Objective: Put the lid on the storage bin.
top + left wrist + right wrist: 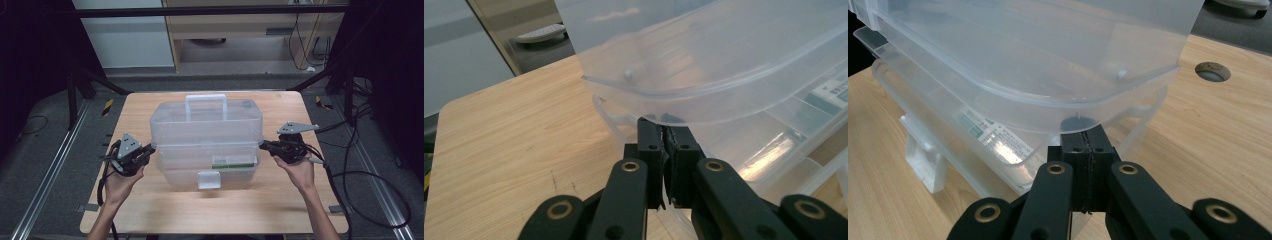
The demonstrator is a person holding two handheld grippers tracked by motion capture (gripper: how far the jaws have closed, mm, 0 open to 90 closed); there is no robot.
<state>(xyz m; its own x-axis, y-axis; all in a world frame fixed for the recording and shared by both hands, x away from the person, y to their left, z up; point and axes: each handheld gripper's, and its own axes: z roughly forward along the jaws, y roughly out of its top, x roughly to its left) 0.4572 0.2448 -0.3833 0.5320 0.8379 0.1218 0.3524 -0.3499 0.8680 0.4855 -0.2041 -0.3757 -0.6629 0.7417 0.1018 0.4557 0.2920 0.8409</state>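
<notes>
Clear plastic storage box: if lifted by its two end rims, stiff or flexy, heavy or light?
Storage box: thin translucent walls, so probably light and flexy at the rim. Smooth plastic probably slips in the left gripper and right gripper. The hinged lid sits raised, so it may swing.

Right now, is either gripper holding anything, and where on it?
Both jaws are shut at the clear plastic box: the left gripper at its left end, the right gripper at its right, under the lid's rim. Whether plastic is pinched cannot be told.
</notes>
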